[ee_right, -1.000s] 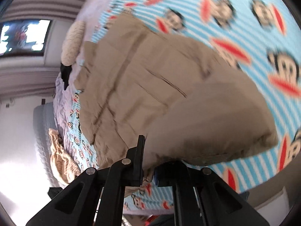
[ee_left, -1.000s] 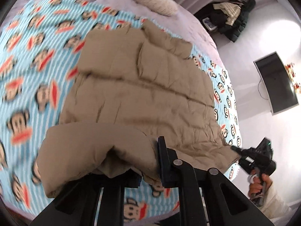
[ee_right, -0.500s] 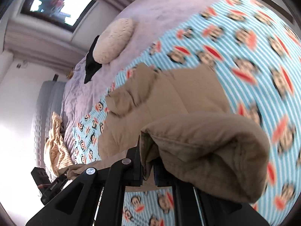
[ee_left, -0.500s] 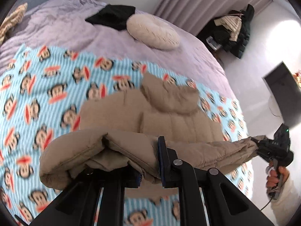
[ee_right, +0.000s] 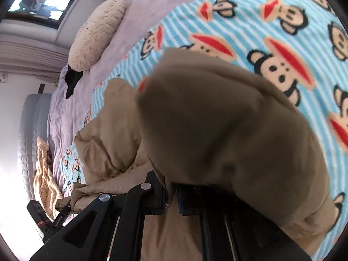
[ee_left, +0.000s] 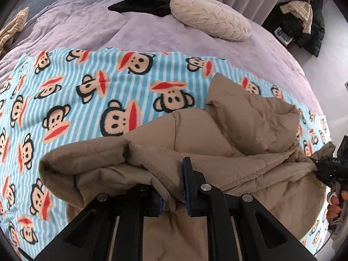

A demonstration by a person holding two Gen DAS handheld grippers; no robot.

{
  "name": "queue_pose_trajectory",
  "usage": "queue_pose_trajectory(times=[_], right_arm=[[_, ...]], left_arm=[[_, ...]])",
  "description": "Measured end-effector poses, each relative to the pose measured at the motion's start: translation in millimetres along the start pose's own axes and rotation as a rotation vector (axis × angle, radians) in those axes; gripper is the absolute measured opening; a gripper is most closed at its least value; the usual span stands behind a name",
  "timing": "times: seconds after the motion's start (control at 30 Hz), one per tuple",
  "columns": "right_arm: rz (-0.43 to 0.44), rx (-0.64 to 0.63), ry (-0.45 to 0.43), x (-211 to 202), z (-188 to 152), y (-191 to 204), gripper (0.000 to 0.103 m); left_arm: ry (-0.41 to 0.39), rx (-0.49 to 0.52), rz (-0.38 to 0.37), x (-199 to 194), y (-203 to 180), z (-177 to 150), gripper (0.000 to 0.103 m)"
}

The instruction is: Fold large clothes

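Left wrist view: a blue striped monkey-print blanket [ee_left: 91, 91] is spread over the lilac bedspread [ee_left: 87, 26], and a tan padded jacket [ee_left: 250, 134] is bunched on its right part. A fold of the jacket is pinched by the left gripper [ee_left: 174, 187]. At the right edge, another corner is pinched by the right gripper [ee_left: 315, 163], carried in a hand [ee_left: 335, 204].

The left gripper [ee_left: 174, 187] is black, with blue pads and silver round screws on its arms.
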State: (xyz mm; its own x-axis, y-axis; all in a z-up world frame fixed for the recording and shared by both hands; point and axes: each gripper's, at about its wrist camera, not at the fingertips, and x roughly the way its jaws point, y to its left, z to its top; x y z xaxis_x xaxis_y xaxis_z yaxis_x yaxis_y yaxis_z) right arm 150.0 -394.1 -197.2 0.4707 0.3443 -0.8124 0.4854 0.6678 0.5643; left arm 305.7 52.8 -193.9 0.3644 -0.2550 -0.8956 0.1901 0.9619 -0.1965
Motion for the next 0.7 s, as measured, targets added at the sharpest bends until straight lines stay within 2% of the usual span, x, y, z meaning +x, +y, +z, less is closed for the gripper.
queue_pose_trajectory(times=[0.1, 0.13, 0.17, 0.2, 0.23, 0.27, 0.3, 0.33, 0.4, 0.43, 0.47, 0.53, 0.57, 0.6, 0.63, 0.7], right_arm=[[0.012, 0.004, 0.012, -1, 1, 0, 0.01], [0.014, -0.005, 0.015, -3, 1, 1, 0.013], [0.018, -0.019, 0.018, -8, 0, 3, 0.02], [0.019, -0.038, 0.016, -15, 0, 6, 0.028], [0.022, -0.061, 0.006, -23, -1, 11, 0.05], [0.02, -0.083, -0.009, -30, -2, 14, 0.072], [0.016, -0.114, -0.033, -40, -4, 20, 0.074], [0.011, -0.155, -0.048, -49, -8, 28, 0.074], [-0.001, -0.224, -0.061, -59, -16, 40, 0.07], [-0.002, -0.259, -0.062, -61, -23, 46, 0.055], [-0.005, -0.289, -0.051, -60, -29, 50, 0.031], [-0.029, -0.36, -0.008, -46, -41, 60, 0.015], [-0.043, -0.39, 0.002, -38, -46, 65, 0.014], [-0.065, -0.425, 0.011, -29, -49, 69, 0.014], [-0.089, -0.458, 0.018, -16, -52, 73, 0.013], [-0.126, -0.475, 0.018, 4, -50, 72, 0.013]], left_arm=[[-0.029, 0.056, 0.022, -11, -7, -4, 0.017], [-0.043, 0.069, 0.025, -18, -9, -6, 0.023], [-0.057, 0.078, 0.024, -26, -10, -9, 0.028], [-0.07, 0.084, 0.022, -33, -11, -10, 0.044], [-0.087, 0.087, 0.029, -42, -12, -12, 0.079], [-0.108, 0.088, 0.049, -49, -12, -12, 0.097], [-0.16, 0.094, 0.078, -61, -13, -14, 0.103], [-0.193, 0.114, 0.088, -71, -16, -15, 0.103], [-0.188, 0.118, 0.08, -78, -19, -13, 0.103], [-0.178, 0.114, 0.059, -78, -21, -13, 0.103], [-0.15, 0.117, 0.01, -73, -25, -13, 0.102], [-0.1, 0.149, -0.028, -57, -38, -16, 0.071], [-0.067, 0.171, -0.05, -45, -46, -18, 0.065], [-0.049, 0.18, -0.07, -34, -52, -20, 0.053], [-0.04, 0.179, -0.074, -23, -58, -21, 0.049], [-0.038, 0.17, -0.043, 0, -66, -23, 0.049]])
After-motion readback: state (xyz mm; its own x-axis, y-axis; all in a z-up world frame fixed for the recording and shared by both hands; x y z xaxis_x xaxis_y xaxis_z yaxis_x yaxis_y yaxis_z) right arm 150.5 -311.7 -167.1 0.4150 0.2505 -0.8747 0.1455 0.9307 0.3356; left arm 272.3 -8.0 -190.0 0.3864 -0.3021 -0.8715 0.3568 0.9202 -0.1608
